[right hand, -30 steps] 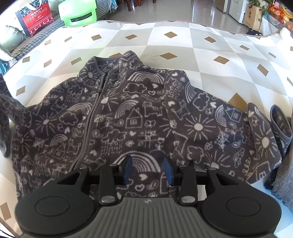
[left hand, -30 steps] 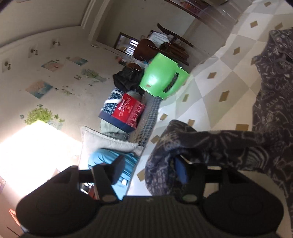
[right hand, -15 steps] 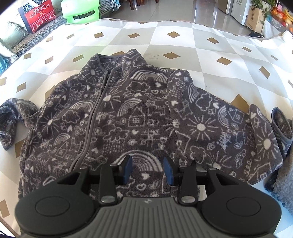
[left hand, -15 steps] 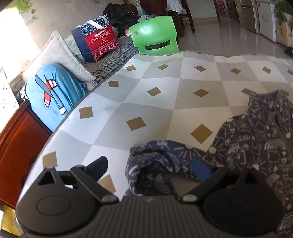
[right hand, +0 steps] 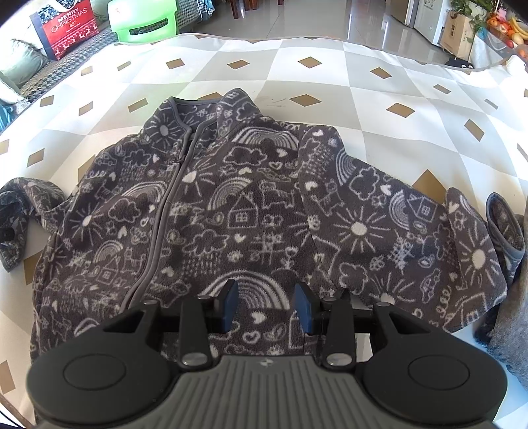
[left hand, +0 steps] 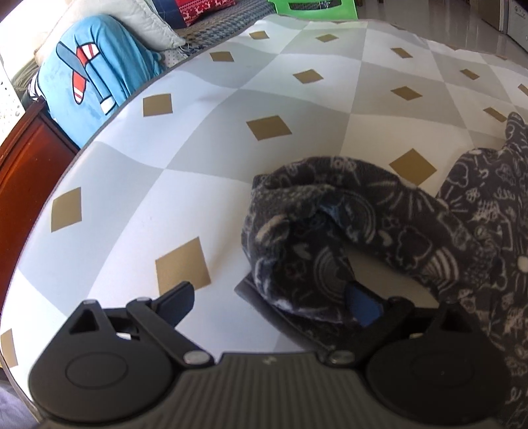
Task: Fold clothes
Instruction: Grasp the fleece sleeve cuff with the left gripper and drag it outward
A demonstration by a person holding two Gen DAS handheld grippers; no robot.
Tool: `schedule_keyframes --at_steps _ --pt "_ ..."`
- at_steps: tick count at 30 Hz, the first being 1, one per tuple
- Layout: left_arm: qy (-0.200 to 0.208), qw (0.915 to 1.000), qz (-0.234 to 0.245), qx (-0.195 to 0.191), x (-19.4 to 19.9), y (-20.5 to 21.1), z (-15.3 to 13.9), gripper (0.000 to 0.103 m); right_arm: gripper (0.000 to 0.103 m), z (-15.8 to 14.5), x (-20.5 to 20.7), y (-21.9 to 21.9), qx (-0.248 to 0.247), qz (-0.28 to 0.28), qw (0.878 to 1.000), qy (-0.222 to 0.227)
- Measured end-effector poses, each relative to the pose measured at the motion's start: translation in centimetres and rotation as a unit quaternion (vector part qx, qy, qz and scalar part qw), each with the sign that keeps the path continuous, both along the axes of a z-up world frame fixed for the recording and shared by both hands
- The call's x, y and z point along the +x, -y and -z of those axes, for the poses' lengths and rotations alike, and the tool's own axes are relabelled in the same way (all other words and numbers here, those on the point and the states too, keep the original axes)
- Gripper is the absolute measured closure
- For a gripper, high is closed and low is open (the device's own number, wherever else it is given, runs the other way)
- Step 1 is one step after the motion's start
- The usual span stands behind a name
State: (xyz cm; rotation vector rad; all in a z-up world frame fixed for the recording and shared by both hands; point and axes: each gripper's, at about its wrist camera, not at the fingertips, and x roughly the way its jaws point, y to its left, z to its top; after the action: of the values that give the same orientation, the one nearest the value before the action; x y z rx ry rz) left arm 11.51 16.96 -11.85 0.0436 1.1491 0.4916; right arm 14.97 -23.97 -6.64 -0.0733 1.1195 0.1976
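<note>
A dark grey fleece jacket (right hand: pixel 247 198) with white doodle print lies flat and zipped on the checked tablecloth (right hand: pixel 330 82). Its right sleeve (right hand: pixel 396 224) is folded across the side. The left sleeve (left hand: pixel 330 231) lies bunched on the cloth, and its cuff sits between the jaws of my left gripper (left hand: pixel 269 298), resting against the right finger (left hand: pixel 363 305). Those jaws stand wide and are closing slightly, without pressing the cuff. My right gripper (right hand: pixel 265 303) hovers over the jacket's hem, partly open, with nothing gripped.
The table's rounded edge (left hand: pixel 66 171) runs along the left, with dark wooden furniture (left hand: pixel 23 171) and a blue cushion (left hand: pixel 92 66) beyond. A green stool (right hand: pixel 145 19) and a red gift bag (right hand: pixel 66 23) stand at the back. Another grey garment (right hand: pixel 508 330) lies at the right.
My left gripper swung down toward the table, opened wide and let go of the sleeve, which now lies bunched on the cloth. The right gripper has not moved.
</note>
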Motion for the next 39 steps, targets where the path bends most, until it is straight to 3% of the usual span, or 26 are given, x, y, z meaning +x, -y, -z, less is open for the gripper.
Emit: schedule_keyframes --at_steps 3,9,11,15,21,24,26,28,32,36,39 --pt "-0.001 1.0000 -0.002 0.003 0.2 0.1 0.2 0.014 0.067 0.0 0.1 0.2 0.000 0.002 1.000 -0.001" --pt "-0.010 0.9995 -0.008 0.029 0.5 0.8 -0.2 0.043 0.067 -0.2 0.0 0.3 -0.001 0.000 1.000 0.003" --pt "-0.014 0.9984 -0.007 0.055 0.5 1.1 -0.6 0.051 0.067 -0.3 -0.1 0.4 0.000 0.000 1.000 0.004" --pt "-0.033 0.9865 0.012 0.160 0.2 2.0 -0.8 0.051 0.067 -0.1 0.0 0.6 0.000 0.004 1.000 -0.001" --pt "-0.060 0.9724 -0.050 0.220 -1.1 -1.4 -1.3 0.049 0.067 -0.2 -0.1 0.8 0.001 0.009 1.000 -0.001" --pt "-0.083 0.9609 -0.090 0.248 -1.9 -3.6 -1.2 0.034 0.067 -0.3 -0.1 0.9 -0.003 0.011 1.000 -0.004" --pt "-0.083 0.9583 -0.132 0.240 -2.8 -5.4 -1.6 0.019 0.067 -0.3 0.0 1.4 -0.005 0.019 1.000 -0.005" --pt "-0.077 0.9594 -0.170 0.212 -3.8 -6.9 -2.2 0.014 0.067 -0.3 0.1 1.9 -0.003 0.030 1.000 -0.007" --pt "-0.055 0.9610 -0.219 0.159 -5.2 -8.5 -3.6 0.009 0.067 -0.3 0.2 2.8 0.000 0.043 0.999 -0.008" --pt "-0.055 0.9530 -0.251 0.160 -6.2 -9.3 -4.3 0.003 0.067 -0.5 0.1 3.0 0.002 0.044 0.999 -0.005" --pt "-0.061 0.9549 -0.259 0.133 -7.1 -9.7 -4.3 0.003 0.067 -0.6 0.0 3.1 0.004 0.041 0.999 -0.004"
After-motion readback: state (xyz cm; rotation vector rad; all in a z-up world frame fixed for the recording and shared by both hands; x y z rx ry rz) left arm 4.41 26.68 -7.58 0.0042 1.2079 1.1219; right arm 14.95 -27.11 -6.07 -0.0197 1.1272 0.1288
